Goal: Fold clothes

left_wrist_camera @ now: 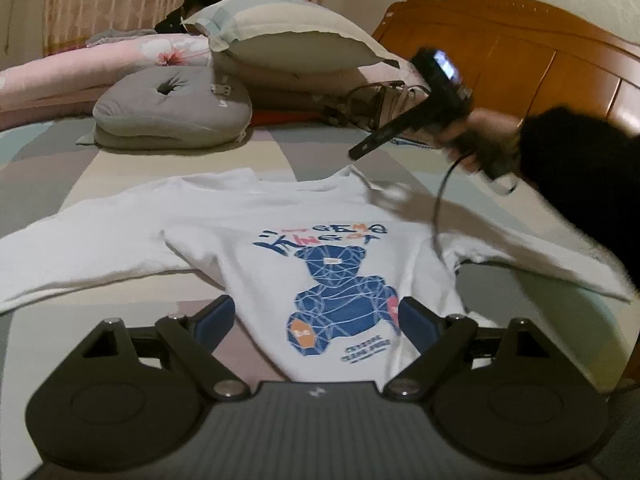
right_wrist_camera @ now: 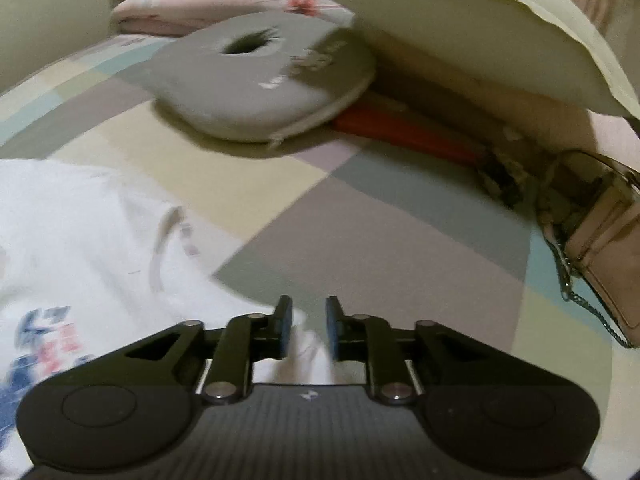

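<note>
On the patchwork bed (left_wrist_camera: 132, 160), a white T-shirt (left_wrist_camera: 320, 216) with a blue bear print (left_wrist_camera: 340, 300) lies face up and spread flat, both sleeves out to the sides, not yet folded. It sits directly ahead of and beneath my left claw (left_wrist_camera: 316, 320), whose jaws stand wide apart over the shirt's lower half, the bear between them, the pads touching nothing.

My right claw (right_wrist_camera: 307, 328) hovers over the shirt's far shoulder, near the collar. Its jaws are narrowly parted with only a wisp of white cloth showing behind the gap; nothing is pinched. Beyond it lie a grey cushion (right_wrist_camera: 260, 84), a big pale pillow (right_wrist_camera: 480, 48) and, off to its right, a small pink bag (right_wrist_camera: 600, 248) on a chain.

To do this step well, I judge that I should take the shoulder seam and the hem on the same side, one claw each, pinching a single layer cleanly. I should lift both ends together, carry the side panel across the bear, and keep the sleeve from bunching. The bag and cushion sit near enough to snag a swinging sleeve, so a low carry looks safer.
</note>
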Tool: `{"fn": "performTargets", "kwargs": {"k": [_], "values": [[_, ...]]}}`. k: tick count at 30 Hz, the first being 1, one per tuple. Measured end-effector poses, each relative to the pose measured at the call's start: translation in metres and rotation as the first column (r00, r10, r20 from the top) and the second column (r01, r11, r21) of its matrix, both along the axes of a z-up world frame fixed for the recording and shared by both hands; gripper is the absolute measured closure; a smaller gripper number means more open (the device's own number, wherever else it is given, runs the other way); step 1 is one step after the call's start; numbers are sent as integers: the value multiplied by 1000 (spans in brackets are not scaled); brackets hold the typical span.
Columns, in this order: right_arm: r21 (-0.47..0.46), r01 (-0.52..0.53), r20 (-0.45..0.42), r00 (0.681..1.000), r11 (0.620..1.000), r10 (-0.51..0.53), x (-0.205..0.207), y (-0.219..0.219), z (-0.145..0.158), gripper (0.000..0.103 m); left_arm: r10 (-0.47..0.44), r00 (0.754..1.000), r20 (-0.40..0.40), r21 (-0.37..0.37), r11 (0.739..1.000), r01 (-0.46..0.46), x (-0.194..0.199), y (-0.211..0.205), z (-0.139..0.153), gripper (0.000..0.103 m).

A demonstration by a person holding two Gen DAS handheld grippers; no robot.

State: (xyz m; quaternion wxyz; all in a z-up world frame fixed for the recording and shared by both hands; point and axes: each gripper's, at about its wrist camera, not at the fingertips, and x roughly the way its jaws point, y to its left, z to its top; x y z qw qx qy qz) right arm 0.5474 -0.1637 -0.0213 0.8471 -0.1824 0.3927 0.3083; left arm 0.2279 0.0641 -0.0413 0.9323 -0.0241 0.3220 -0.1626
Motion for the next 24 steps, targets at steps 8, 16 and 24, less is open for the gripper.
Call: {"fn": "performTargets", "kwargs": {"k": [8,16,24], "values": [[39,-165,-13,986,985,166,-4,72,27,66,11,1000,22,-31,999,-10,-2,12,1,12],[-32,-159,-50,986,987,158,25,146,-49,66,27,1000,15,-69,997,-26,0,26,-6,11],[-30,-144,60,987,989,146,18,164,-57,95,58,998,-3,-92,994,-58,0,40,-17,11]]}}
